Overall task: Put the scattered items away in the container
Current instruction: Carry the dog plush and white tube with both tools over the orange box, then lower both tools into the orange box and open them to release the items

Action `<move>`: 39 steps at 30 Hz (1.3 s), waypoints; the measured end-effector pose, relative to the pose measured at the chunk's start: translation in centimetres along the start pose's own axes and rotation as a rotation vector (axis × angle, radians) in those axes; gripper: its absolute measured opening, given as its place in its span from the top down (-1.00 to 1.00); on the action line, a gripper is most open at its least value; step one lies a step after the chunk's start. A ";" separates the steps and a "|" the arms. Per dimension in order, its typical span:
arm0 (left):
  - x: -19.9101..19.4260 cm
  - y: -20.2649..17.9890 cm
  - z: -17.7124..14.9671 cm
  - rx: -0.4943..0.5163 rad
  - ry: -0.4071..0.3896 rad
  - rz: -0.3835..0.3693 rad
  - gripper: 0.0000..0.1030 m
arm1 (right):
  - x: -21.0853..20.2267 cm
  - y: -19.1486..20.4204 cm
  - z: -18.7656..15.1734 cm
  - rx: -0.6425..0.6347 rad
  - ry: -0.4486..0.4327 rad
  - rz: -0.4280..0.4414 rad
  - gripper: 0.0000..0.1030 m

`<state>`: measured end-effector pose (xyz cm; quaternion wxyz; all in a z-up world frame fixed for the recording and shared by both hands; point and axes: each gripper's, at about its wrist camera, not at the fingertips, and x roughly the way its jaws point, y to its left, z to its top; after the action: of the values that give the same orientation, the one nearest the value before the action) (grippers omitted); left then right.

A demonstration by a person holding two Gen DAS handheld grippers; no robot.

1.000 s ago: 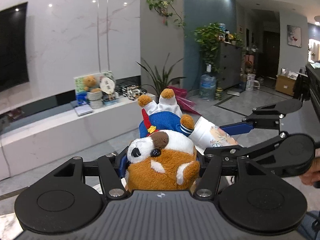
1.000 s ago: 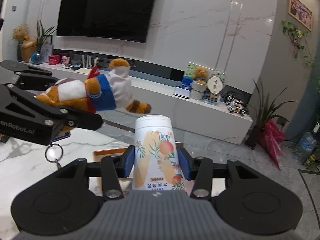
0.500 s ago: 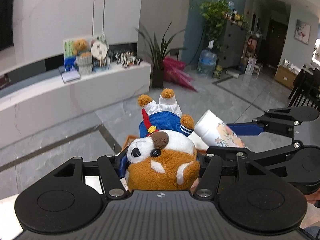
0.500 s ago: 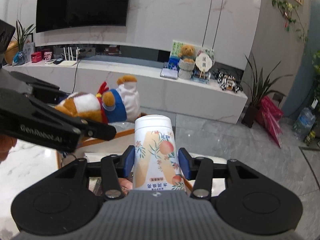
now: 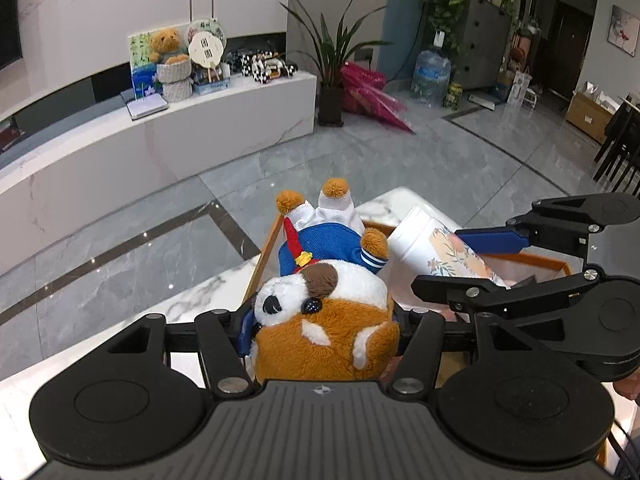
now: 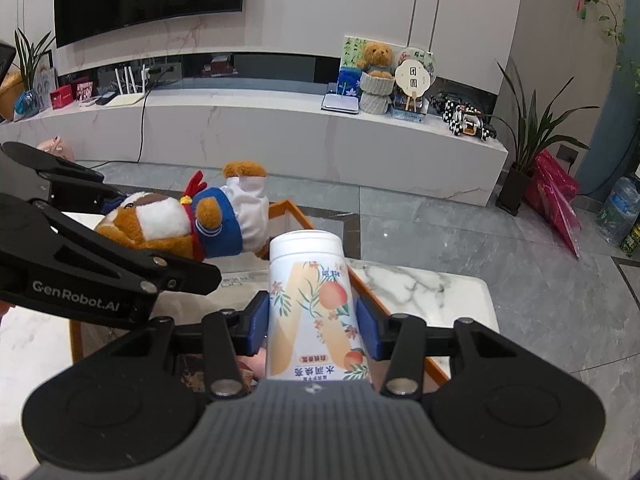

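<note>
Plush dog [image 5: 326, 320] clamped in left tongs [image 5: 324, 324], bottle [image 6: 310, 304] in right tongs [image 6: 312, 328], both angled down.

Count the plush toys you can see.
2. A plush dog clamped in the left gripper above the container; a teddy bear on the TV console. Others may be hidden.

Under my tools the white marble worktop [image 6: 420, 284] stands on grey tiled floor [image 5: 360, 160]. An orange-rimmed container [image 6: 304, 220] sits directly on the worktop, its far corner near the worktop's far edge.
</note>
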<state>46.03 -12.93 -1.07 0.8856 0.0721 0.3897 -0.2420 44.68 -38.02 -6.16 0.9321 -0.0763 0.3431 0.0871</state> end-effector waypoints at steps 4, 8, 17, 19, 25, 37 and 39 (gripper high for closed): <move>0.5 0.0 -0.3 0.000 0.025 -0.003 -0.31 | 1.1 0.1 -0.2 -0.006 0.020 -0.001 0.04; 1.5 -0.4 -0.4 0.031 0.055 0.010 -0.31 | 2.4 0.2 -0.7 -0.027 0.049 -0.009 0.04; 3.8 -1.5 -0.6 0.051 0.107 -0.010 -0.31 | 4.9 -0.5 -1.5 -0.037 0.111 -0.054 0.52; 4.0 -1.5 -0.7 0.050 0.112 -0.015 -0.33 | 5.1 -1.1 -1.5 -0.025 0.113 -0.057 0.51; 4.1 -2.1 -1.0 0.089 0.119 -0.004 -0.44 | 4.7 -1.5 -1.5 -0.013 0.101 -0.068 0.28; 3.7 -2.9 -1.3 0.143 0.124 0.023 -0.62 | 3.8 -1.4 -1.9 0.003 0.088 -0.066 0.02; 3.4 -3.0 -1.4 0.151 0.116 0.038 -0.73 | 3.4 -1.4 -1.8 0.003 0.081 -0.067 -0.05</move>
<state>45.64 -16.36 -4.26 0.8581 0.1597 0.4195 -0.2494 46.39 -39.35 -9.67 0.9199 -0.0896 0.3782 0.0521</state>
